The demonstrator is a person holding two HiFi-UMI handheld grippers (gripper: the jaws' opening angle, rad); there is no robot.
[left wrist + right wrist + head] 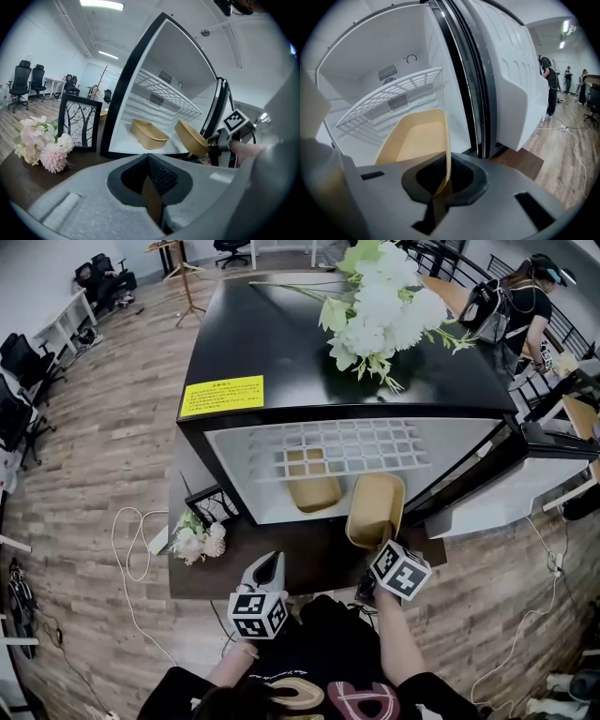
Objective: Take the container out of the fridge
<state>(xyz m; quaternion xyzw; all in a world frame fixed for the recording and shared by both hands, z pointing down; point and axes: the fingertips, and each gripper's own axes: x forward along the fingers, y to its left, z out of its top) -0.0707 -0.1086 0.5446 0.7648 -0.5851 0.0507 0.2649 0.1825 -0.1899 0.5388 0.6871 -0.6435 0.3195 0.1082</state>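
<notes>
Evidently the right claw [378,543] clamps the rim of the tan oval container [375,507], tilting it at the open black fridge's [234,457] mouth for clearance; the left claw [268,566] hangs closed, empty.
</notes>
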